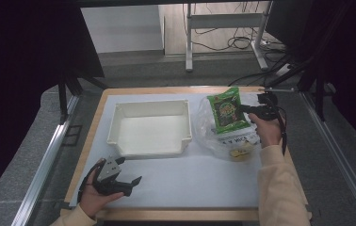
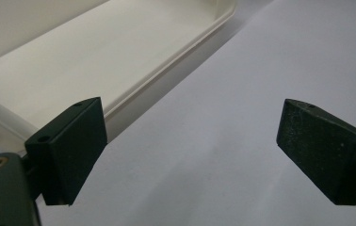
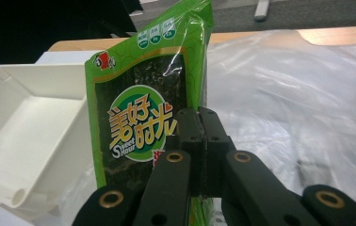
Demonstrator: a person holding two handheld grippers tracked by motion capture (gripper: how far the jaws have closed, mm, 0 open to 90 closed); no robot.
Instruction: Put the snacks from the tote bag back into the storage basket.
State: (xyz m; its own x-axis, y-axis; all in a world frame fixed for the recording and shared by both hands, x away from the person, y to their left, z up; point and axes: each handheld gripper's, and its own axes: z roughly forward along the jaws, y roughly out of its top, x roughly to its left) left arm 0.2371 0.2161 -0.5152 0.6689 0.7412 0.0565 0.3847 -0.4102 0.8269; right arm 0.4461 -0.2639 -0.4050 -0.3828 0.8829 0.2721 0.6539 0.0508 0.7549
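Seaweed snack packet (image 3: 143,117): green, held upright just right of the white tray (image 1: 150,127).
Right gripper (image 3: 199,136): jaws pinched on the packet's edge.
Clear plastic bag (image 1: 209,132): beneath the packet.
Left gripper (image 1: 131,183): jaws wide, empty, near the tray's front.

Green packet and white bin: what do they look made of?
The green packet, pinched in the right gripper, looks like glossy printed plastic film: it shows glare streaks and creases. The white bin looks like rigid moulded plastic, smooth and slightly shiny, with a rolled rim; matte-coated material can't be ruled out.
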